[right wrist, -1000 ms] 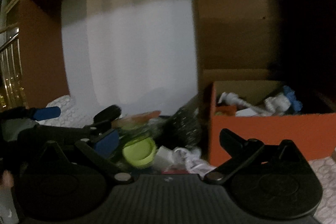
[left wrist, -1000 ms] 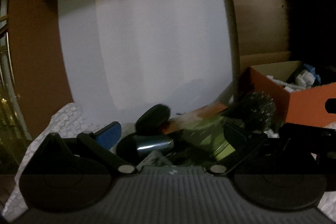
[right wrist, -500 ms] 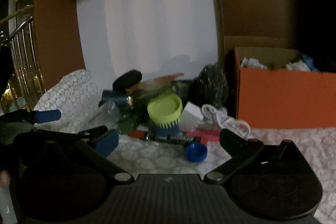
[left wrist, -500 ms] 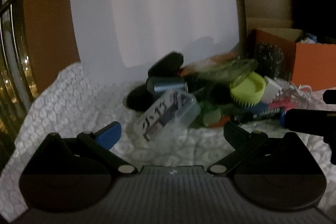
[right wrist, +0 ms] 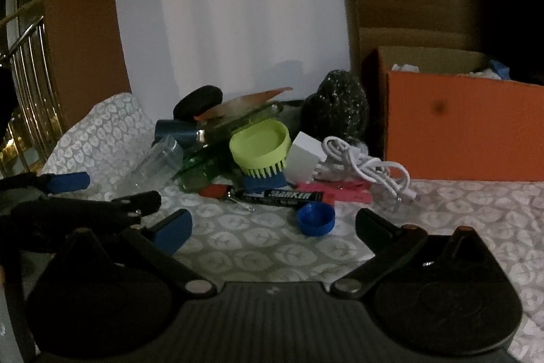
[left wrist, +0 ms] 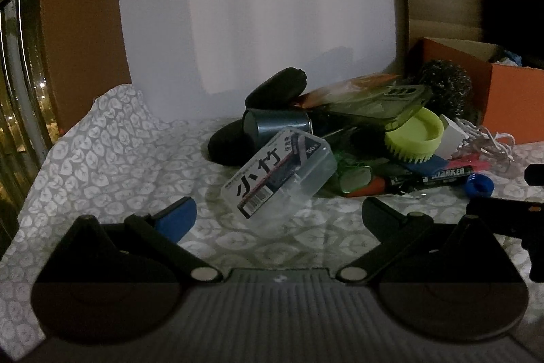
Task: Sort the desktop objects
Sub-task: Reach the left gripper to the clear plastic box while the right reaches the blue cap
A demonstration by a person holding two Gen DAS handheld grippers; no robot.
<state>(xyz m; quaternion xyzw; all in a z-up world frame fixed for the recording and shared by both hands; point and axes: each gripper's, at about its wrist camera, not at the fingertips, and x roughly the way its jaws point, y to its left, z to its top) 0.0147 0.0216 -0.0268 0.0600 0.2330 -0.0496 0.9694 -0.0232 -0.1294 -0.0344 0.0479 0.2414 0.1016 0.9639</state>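
A pile of small objects lies on a patterned cloth (left wrist: 102,159). A clear plastic box (left wrist: 278,172) with a printed label lies nearest my left gripper (left wrist: 277,213), which is open and empty just short of it. Behind are a dark metal cylinder (left wrist: 277,125), a lime-green brush (left wrist: 414,138), a black marker (left wrist: 438,174) and a steel scourer (left wrist: 445,87). My right gripper (right wrist: 272,223) is open and empty; a blue bottle cap (right wrist: 315,219) lies between its fingers. The marker (right wrist: 289,194), brush (right wrist: 261,148), white cable (right wrist: 367,165) and pink clip (right wrist: 340,189) lie beyond.
An orange cardboard box (right wrist: 459,131) with items inside stands at the right, against a brown board. A white wall panel (left wrist: 255,5) backs the pile. The left gripper's body (right wrist: 68,213) shows at the left of the right wrist view. A railing is at far left.
Both grippers have pulled back and tilted down from the pile. The cloth and more of the objects now show in front of them. Both stay open.
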